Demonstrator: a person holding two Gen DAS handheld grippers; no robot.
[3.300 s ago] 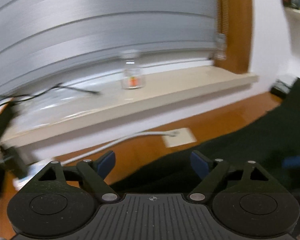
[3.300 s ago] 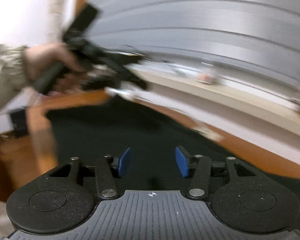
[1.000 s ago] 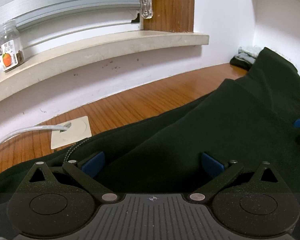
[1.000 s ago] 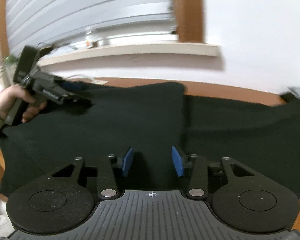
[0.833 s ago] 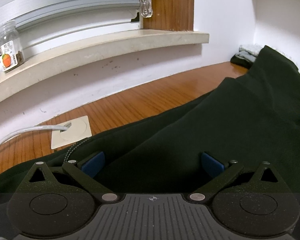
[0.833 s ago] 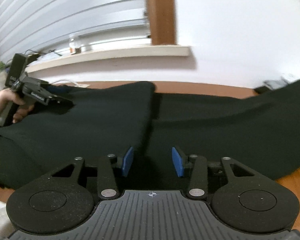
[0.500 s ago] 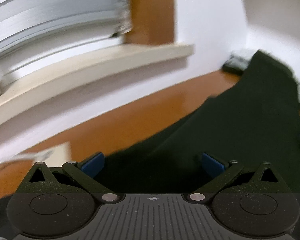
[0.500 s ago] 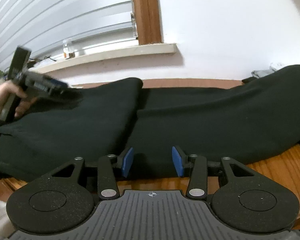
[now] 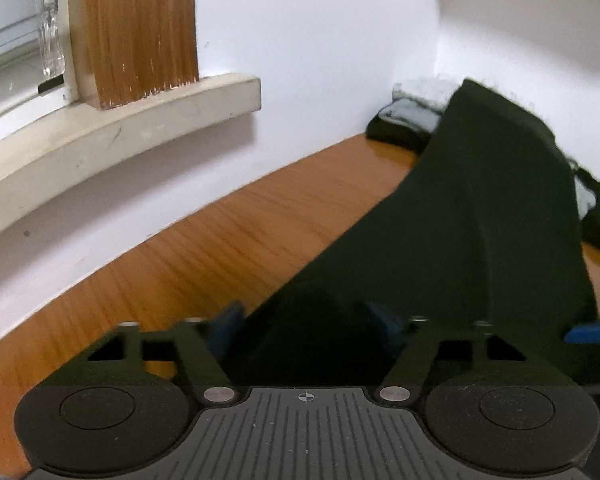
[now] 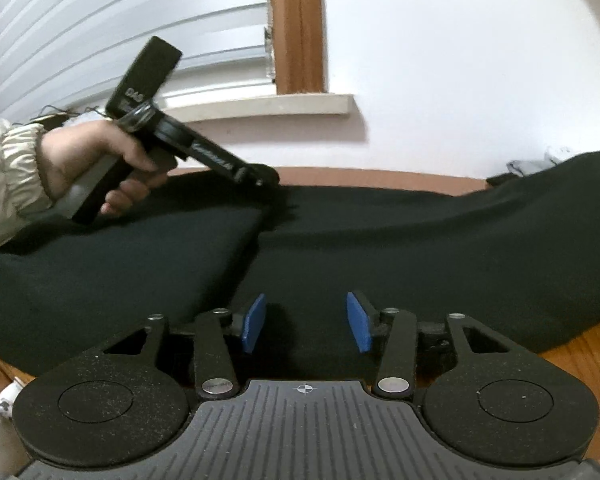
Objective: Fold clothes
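A dark, almost black garment lies spread along the wooden table. Its left part is folded over into a second layer. My left gripper is at the garment's far edge. Its jaws are closing, and a hump of cloth rises between the blue pads. In the right wrist view a hand holds that left gripper with its tip down on the far edge. My right gripper hovers over the near edge. Its jaws are opening and nothing stands between the pads. One right pad shows in the left view.
A white wall with a pale window sill, a wooden frame and blinds runs behind the table. More clothes are heaped in the far right corner. Bare wood lies between the garment and the wall.
My left gripper has swept right along the garment's far edge, and its jaws have narrowed around a hump of cloth. The right gripper's jaws have widened a little.
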